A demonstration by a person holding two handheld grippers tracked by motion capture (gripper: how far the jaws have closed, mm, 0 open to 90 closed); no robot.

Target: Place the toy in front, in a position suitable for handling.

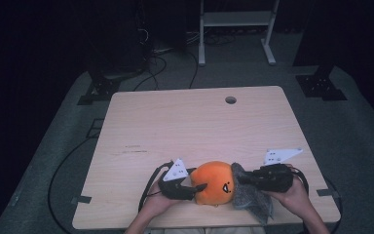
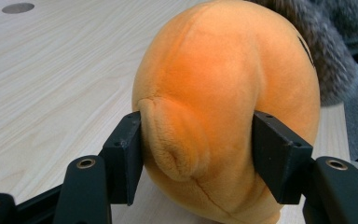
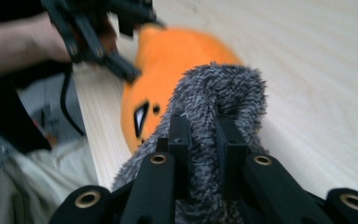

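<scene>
Plush (image 1: 215, 182), orange and rounded, with a small dark face on its side, lies on the table (image 1: 185, 126) at the near edge, well apart from the round hole (image 1: 230, 100) at the far side. Left of the plush: left gripper (image 1: 195, 187), held in the person's left hand (image 1: 157, 202), its jaws clamped on the plush; in the left gripper view the two pads (image 2: 127, 156) press into the plush's flanks, pinching a fold of fabric between them. Right of the plush, touching it: grey cloth (image 1: 252, 195), shaggy, part of it hanging over the table's near edge. Right of the cloth: right gripper (image 1: 247, 179), in the right hand (image 1: 294, 195), its jaws closed tight on a bunched ridge of the cloth, as the right gripper view shows.
</scene>
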